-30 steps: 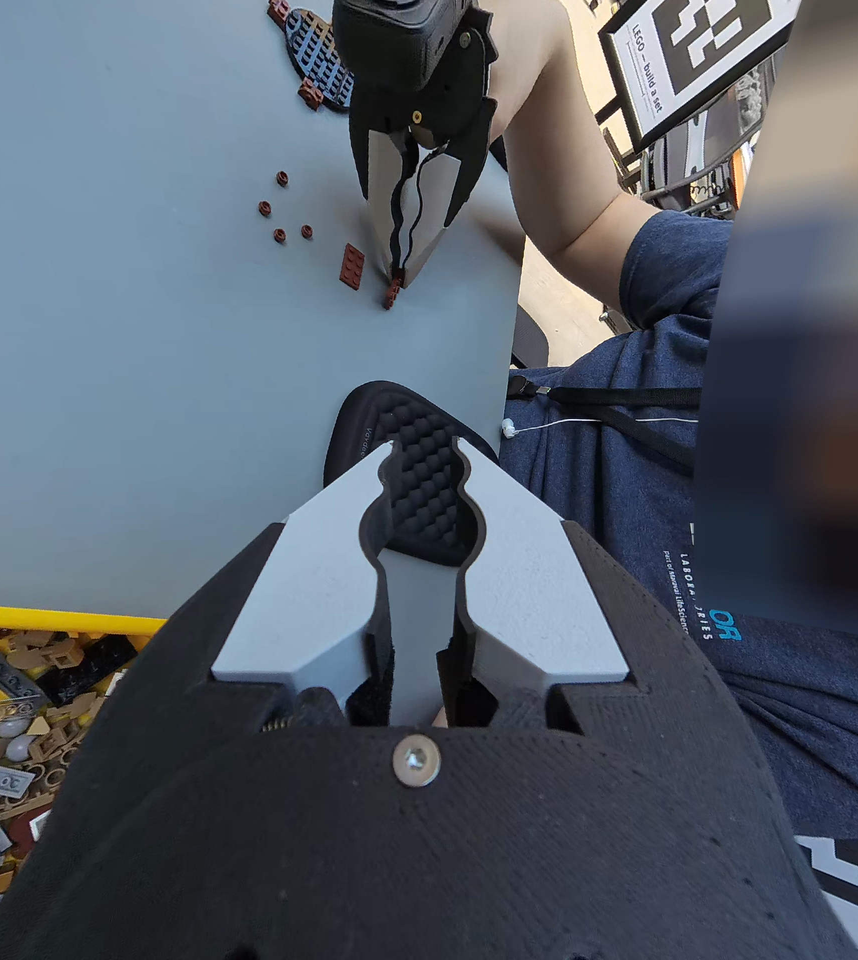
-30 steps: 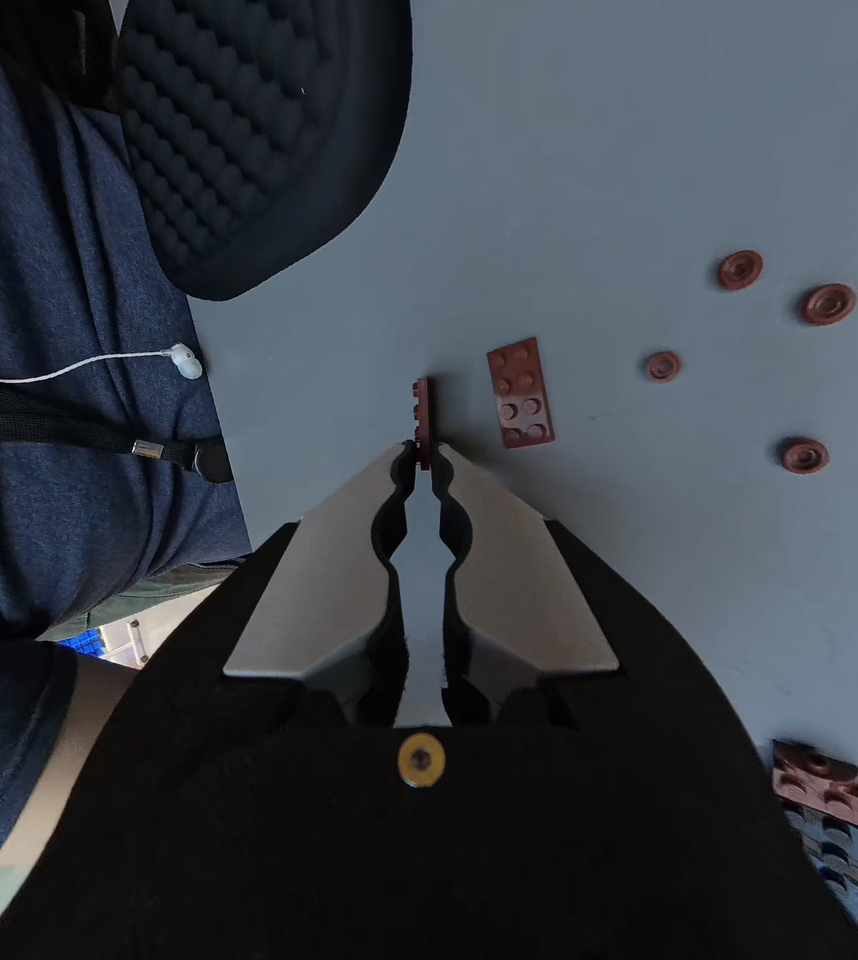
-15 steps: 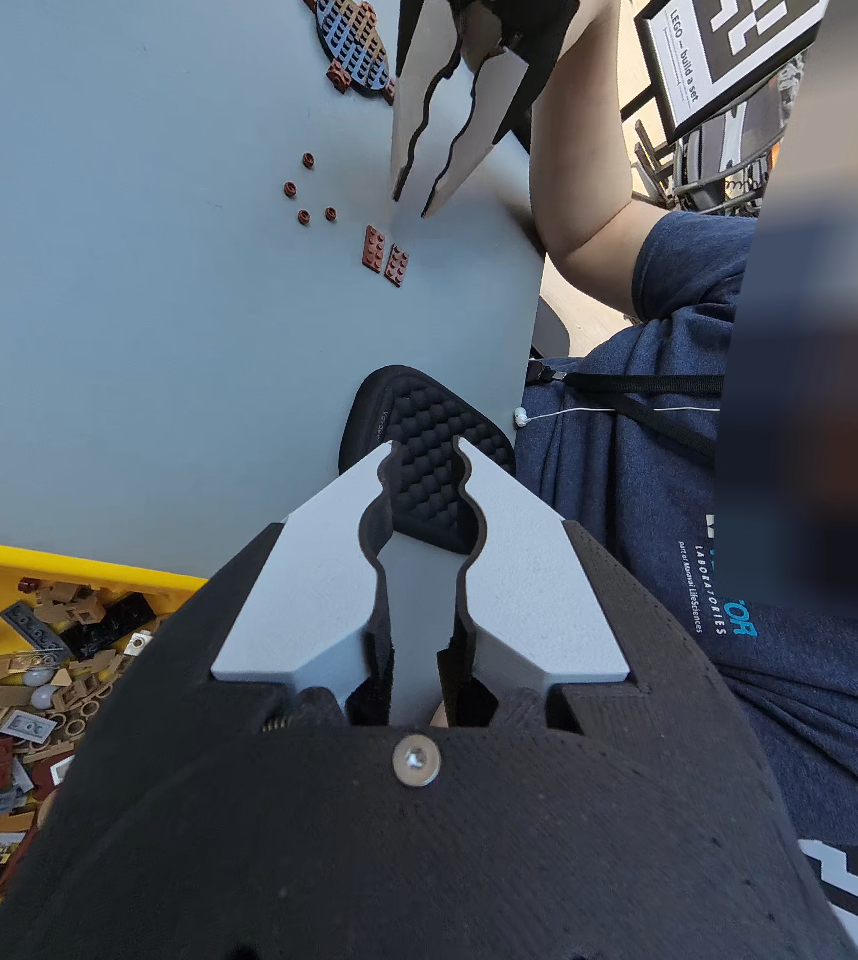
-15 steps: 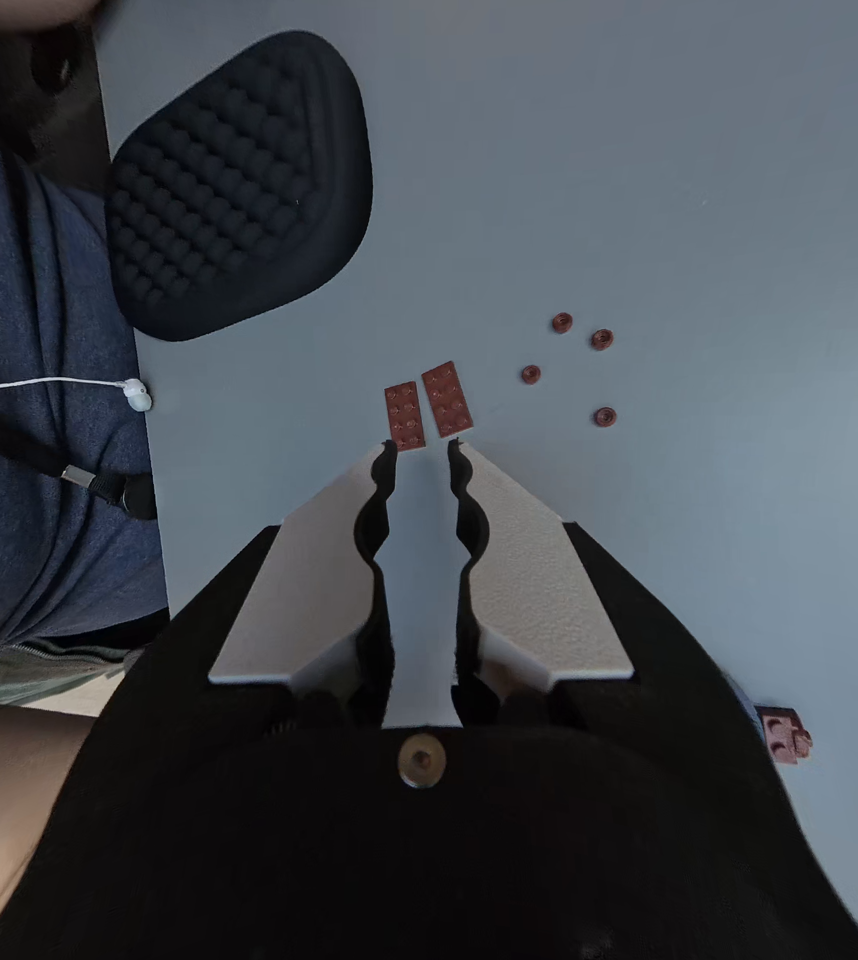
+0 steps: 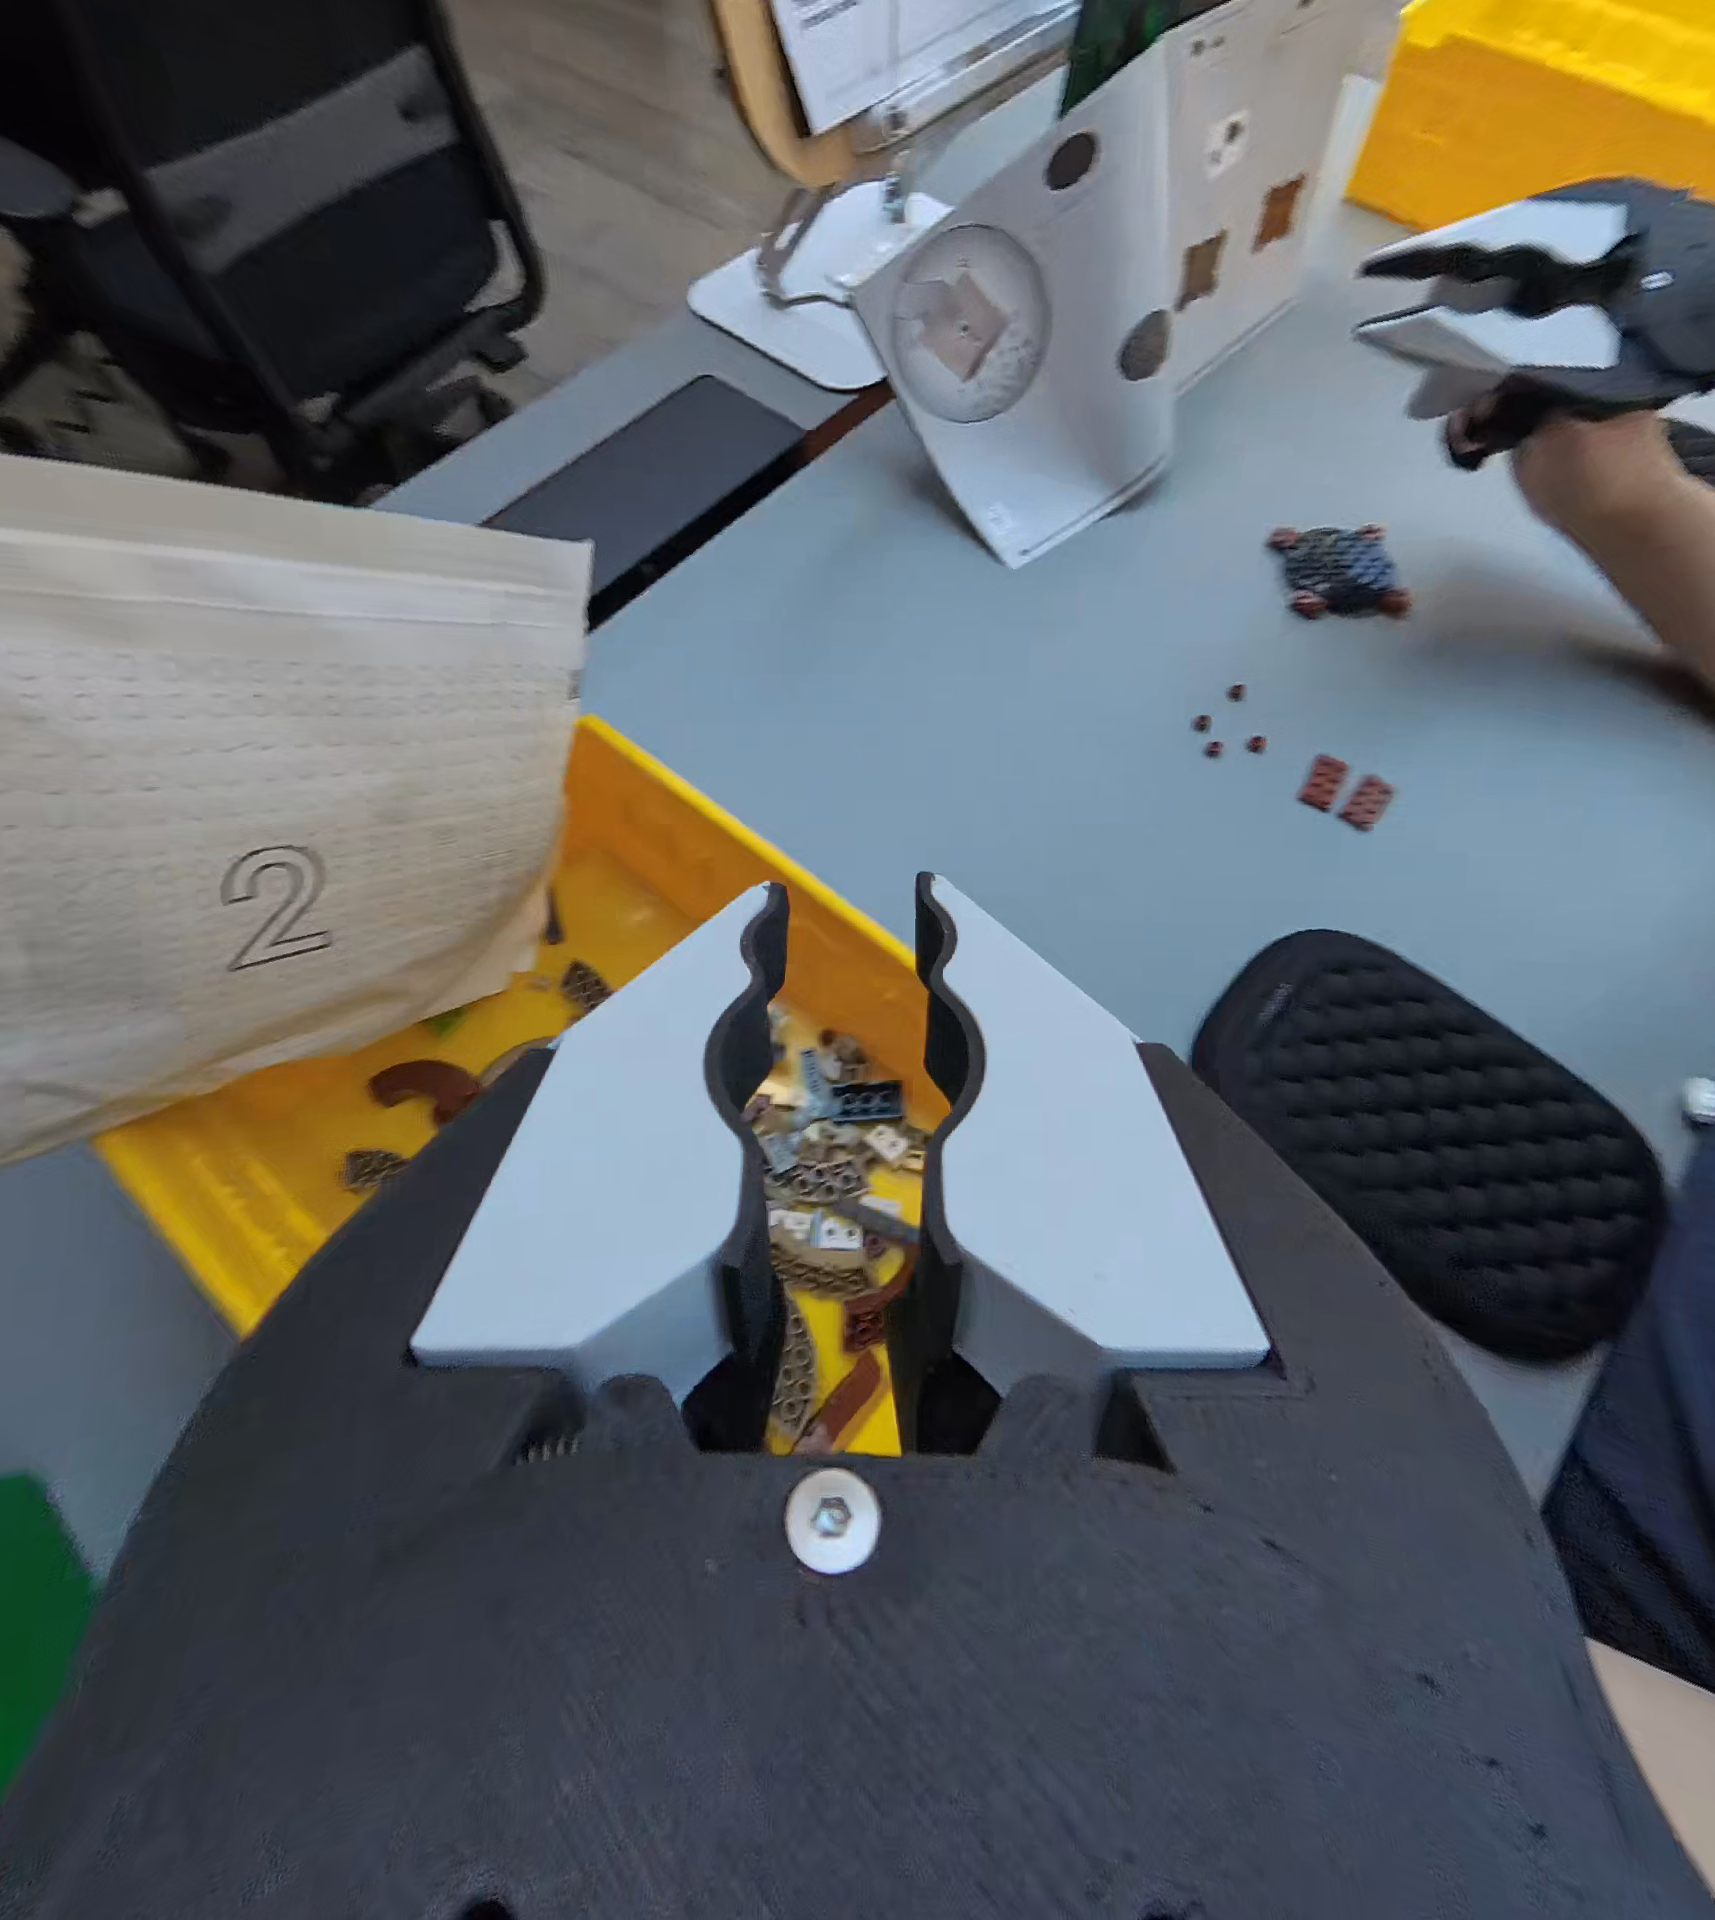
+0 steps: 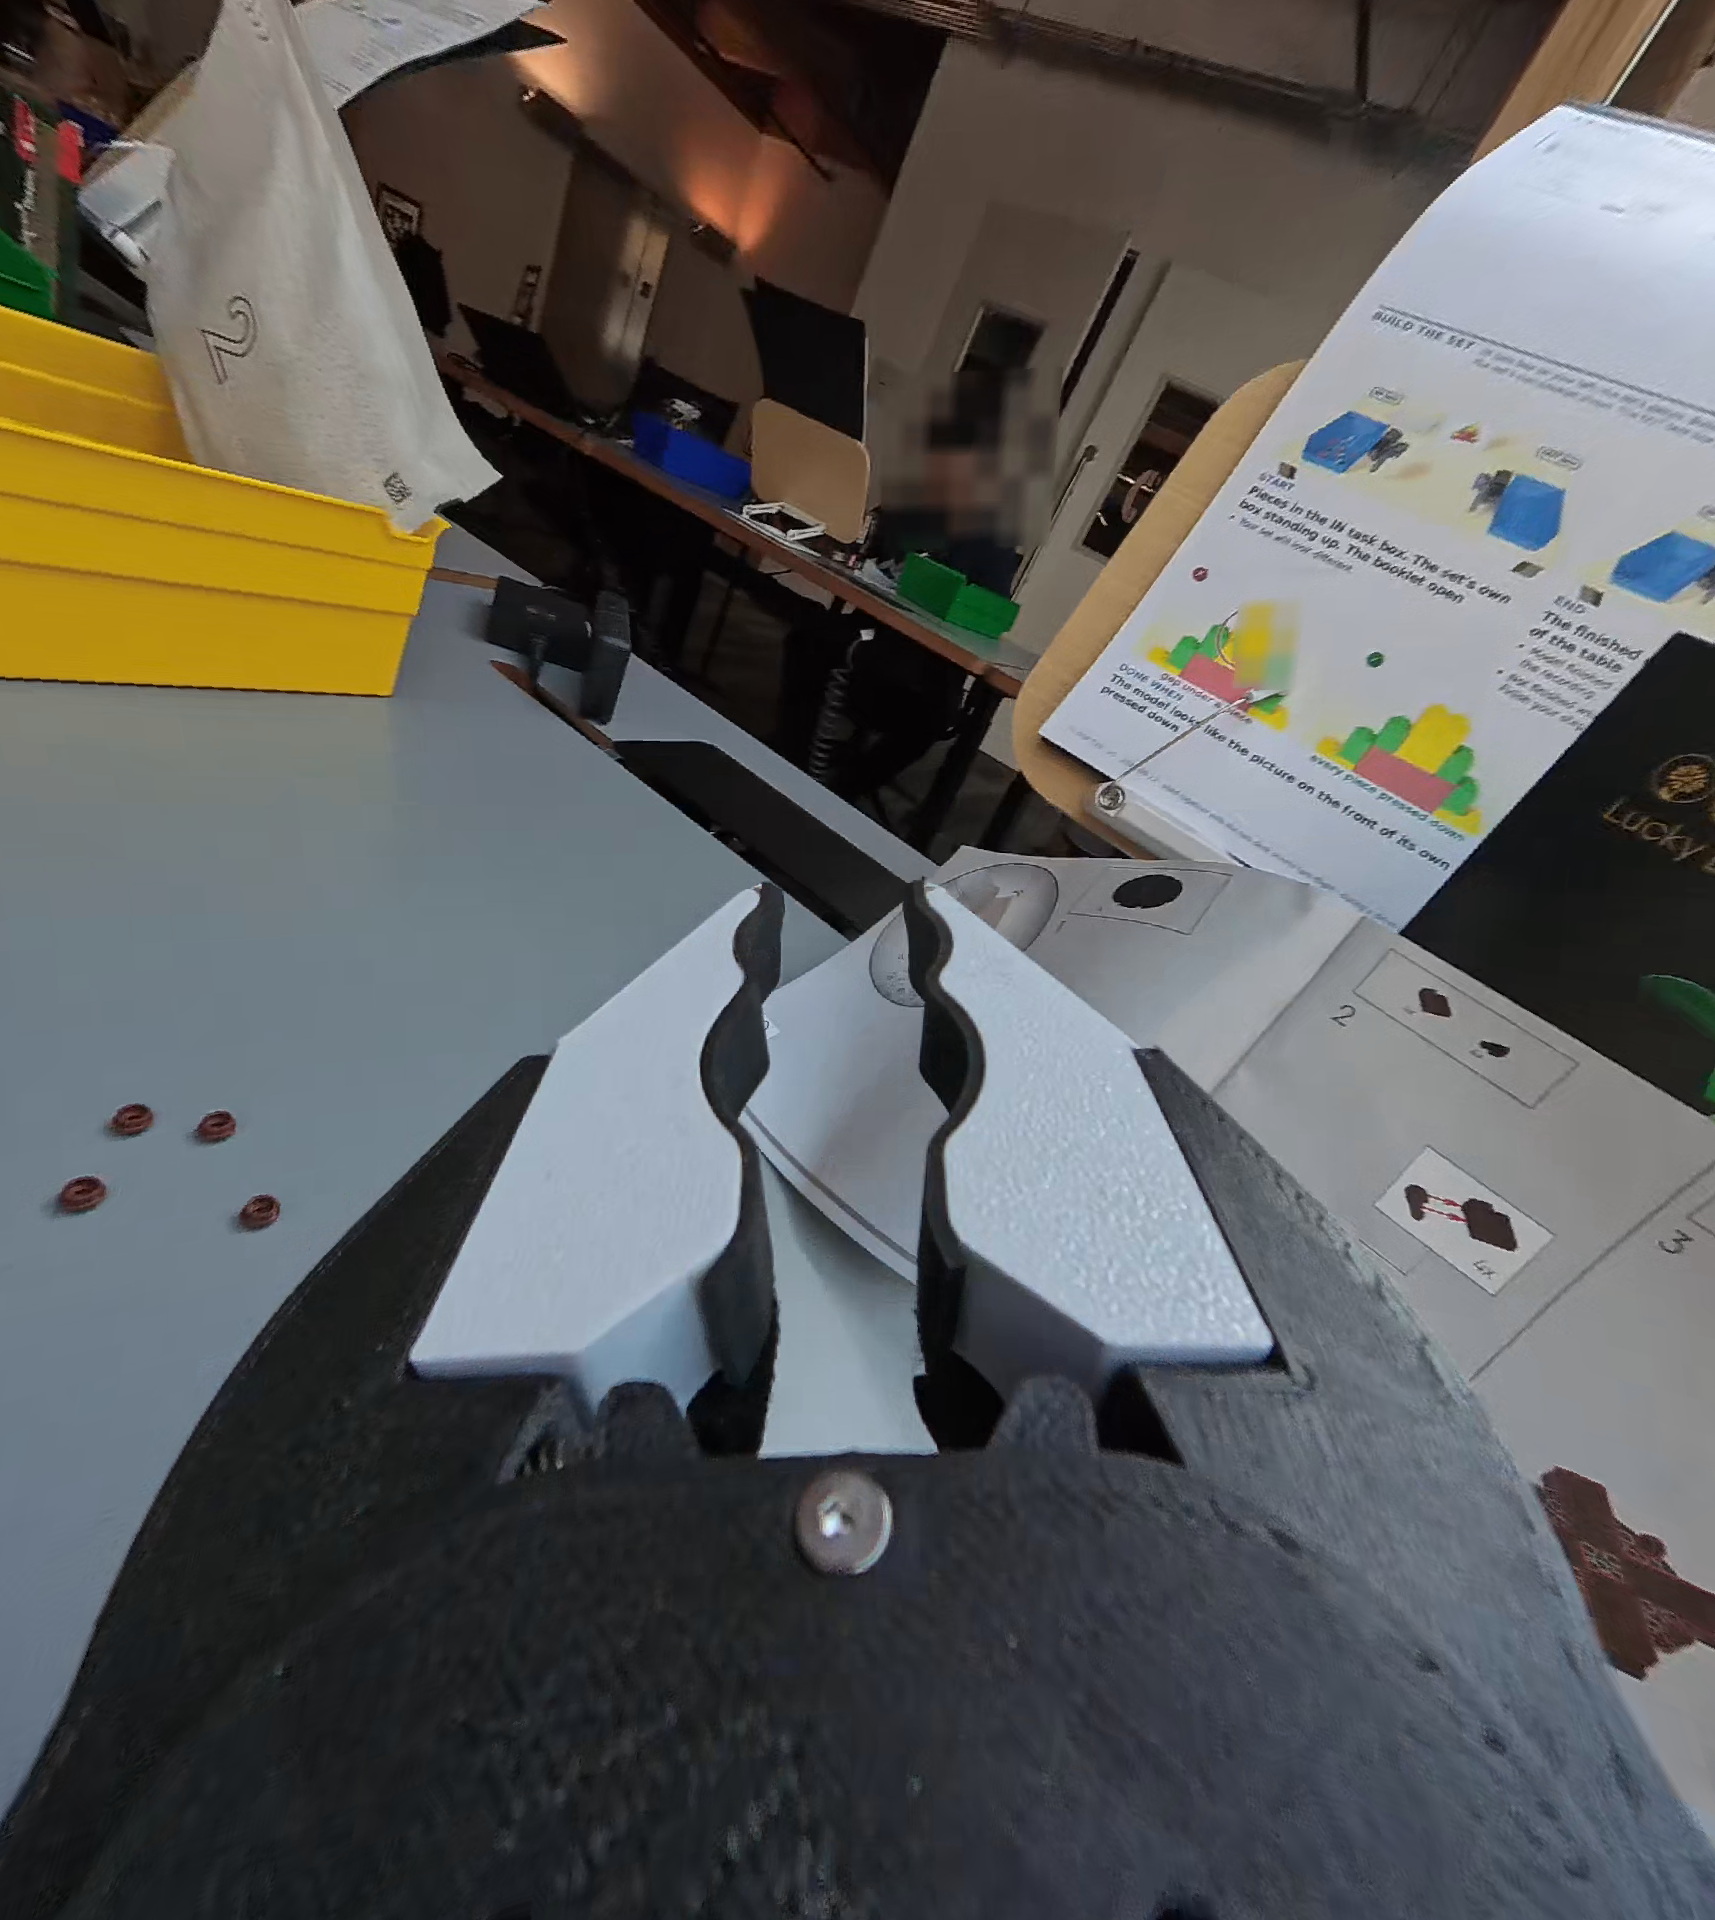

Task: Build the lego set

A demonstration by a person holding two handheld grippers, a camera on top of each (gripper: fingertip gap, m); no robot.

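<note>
Left gripper (image 5: 851, 896) hangs with its jaws apart and empty over the yellow tray (image 5: 687, 831) of loose pieces, and only its view shows the two brown plates (image 5: 1345, 792) side by side on the grey table (image 5: 936, 665), four round studs (image 5: 1227, 722) near them and the small dark build (image 5: 1339, 574) beyond. Right gripper (image 6: 842, 902), also parted and empty, points at the open instruction booklet (image 6: 1455, 1091), a sight the other view gives only from afar
</note>
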